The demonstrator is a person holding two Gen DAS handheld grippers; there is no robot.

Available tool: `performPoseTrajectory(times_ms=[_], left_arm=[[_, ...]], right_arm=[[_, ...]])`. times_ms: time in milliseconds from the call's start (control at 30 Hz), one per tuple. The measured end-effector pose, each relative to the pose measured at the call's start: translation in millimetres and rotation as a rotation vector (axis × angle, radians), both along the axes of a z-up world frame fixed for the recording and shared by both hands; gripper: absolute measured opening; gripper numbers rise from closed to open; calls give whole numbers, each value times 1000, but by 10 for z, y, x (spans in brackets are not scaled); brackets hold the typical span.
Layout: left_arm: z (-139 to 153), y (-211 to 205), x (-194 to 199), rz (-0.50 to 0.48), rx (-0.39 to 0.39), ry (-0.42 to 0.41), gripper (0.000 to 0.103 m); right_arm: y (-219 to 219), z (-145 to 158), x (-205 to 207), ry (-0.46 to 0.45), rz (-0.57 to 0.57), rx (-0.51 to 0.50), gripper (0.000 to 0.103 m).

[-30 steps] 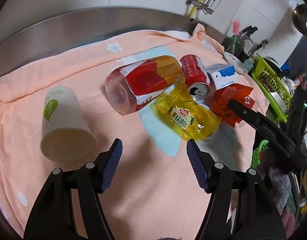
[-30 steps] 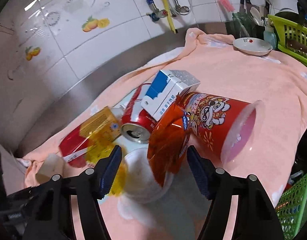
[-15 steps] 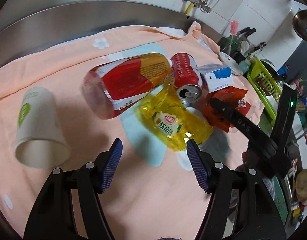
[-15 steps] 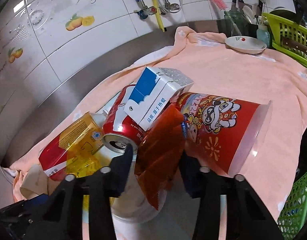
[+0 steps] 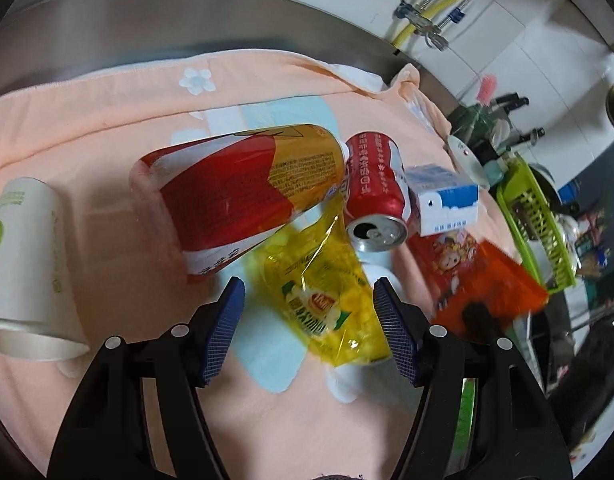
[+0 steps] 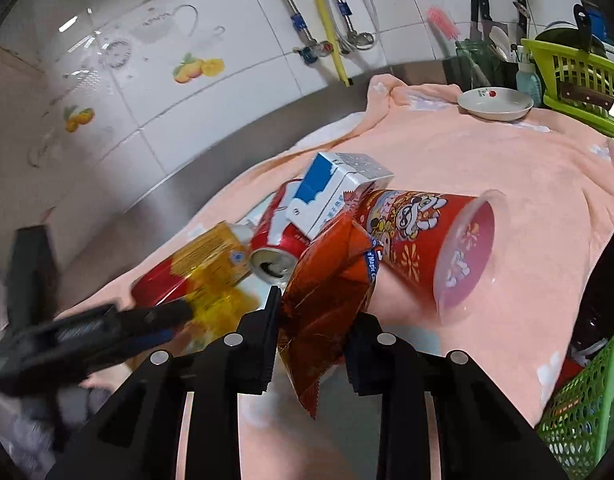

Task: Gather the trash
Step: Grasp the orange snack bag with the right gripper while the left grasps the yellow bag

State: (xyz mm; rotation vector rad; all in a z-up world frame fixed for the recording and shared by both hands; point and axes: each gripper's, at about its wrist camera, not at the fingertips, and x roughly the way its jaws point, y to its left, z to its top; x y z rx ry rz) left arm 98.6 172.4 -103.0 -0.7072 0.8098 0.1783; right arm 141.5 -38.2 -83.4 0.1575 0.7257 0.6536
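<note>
On the peach-pink towel [image 5: 107, 128] spread over the steel counter, the litter lies in a loose heap. Nearest the towel's left edge a white paper cup with a green logo [image 5: 23, 268] lies on its side, apart from the rest. Next comes a red-and-gold clear plastic cup [image 5: 235, 196], tipped over, its base touching a red aluminium drinks can [image 5: 373, 196] with its opened top facing the camera. In front of these, a crumpled yellow transparent snack wrapper [image 5: 327, 296] sits between the half-open fingers of the left gripper [image 5: 309, 320], which hovers over it without the pads touching it. Behind the can a white-and-blue cardboard carton [image 6: 331, 196] leans on a red printed plastic cup [image 6: 427, 240] lying on its side towards the towel's right edge.

The right gripper [image 6: 315, 320] has its fingers clamped on an orange-red foil snack bag [image 6: 327, 304], pinching it about the middle, the lower corner hanging free below.

Both wrappers look very light, limp and slick, so they would likely slip or crumple; a firm pinch on a folded or doubled part should hold best. The can and cups are light but rounded and may roll; taking them across the body seems safest.
</note>
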Motion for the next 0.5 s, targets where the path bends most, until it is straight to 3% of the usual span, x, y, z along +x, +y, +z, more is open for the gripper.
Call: performPoseTrajectory(times_ms=[500], left_arm=[[-181,-35,301,88,-67,72,66]], right_arm=[[-689,265,-556,-70,-7,43,27]])
